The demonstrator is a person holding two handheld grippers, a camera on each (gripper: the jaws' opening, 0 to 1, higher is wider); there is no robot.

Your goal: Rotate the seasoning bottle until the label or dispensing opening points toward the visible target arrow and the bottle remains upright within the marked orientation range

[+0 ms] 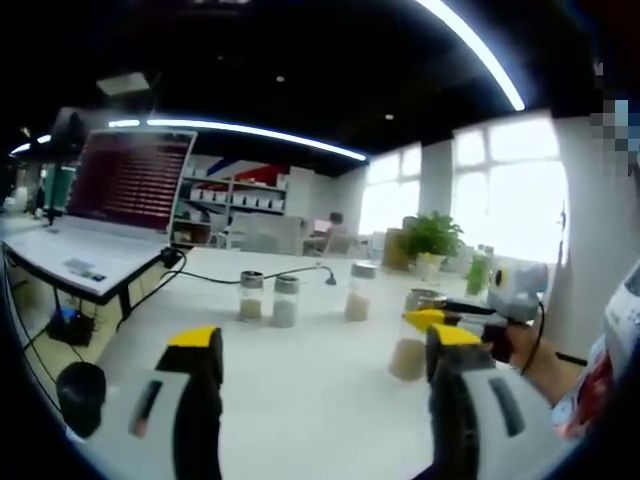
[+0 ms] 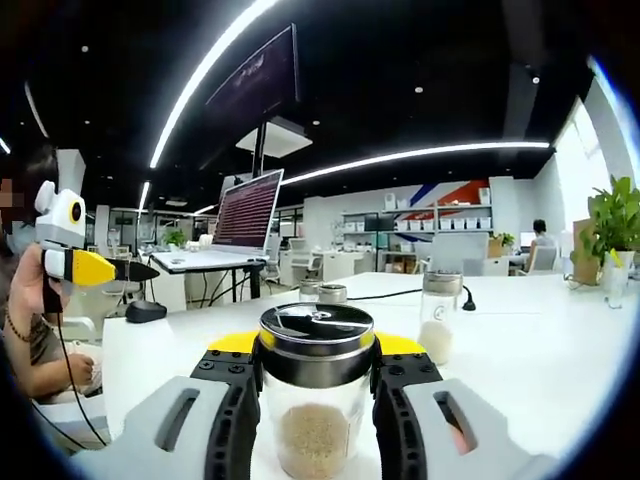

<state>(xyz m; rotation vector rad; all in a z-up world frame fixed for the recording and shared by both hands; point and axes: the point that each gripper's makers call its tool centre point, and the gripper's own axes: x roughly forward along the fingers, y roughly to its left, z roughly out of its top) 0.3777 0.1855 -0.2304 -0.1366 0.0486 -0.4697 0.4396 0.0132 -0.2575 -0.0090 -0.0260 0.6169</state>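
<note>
A clear seasoning bottle [image 2: 315, 420] with pale grains and a black-and-chrome lid stands upright on the white table [image 2: 560, 370], and my right gripper [image 2: 315, 352] is shut on its sides. From the left gripper view the same bottle [image 1: 410, 345] is at the right, with the right gripper [image 1: 440, 318] on it, held by a hand. My left gripper [image 1: 325, 350] hovers open over the table [image 1: 310, 400] with nothing between its jaws. It also shows far left as the left gripper [image 2: 135, 270].
Three more bottles [image 1: 251, 295] [image 1: 286, 300] [image 1: 359, 292] stand in a row farther back. A monitor [image 1: 130, 180] stands on a desk at left, a black mouse [image 1: 80, 395] lies near the table edge, and a black cable [image 1: 210, 278] crosses the table. A potted plant [image 1: 432, 235] stands behind.
</note>
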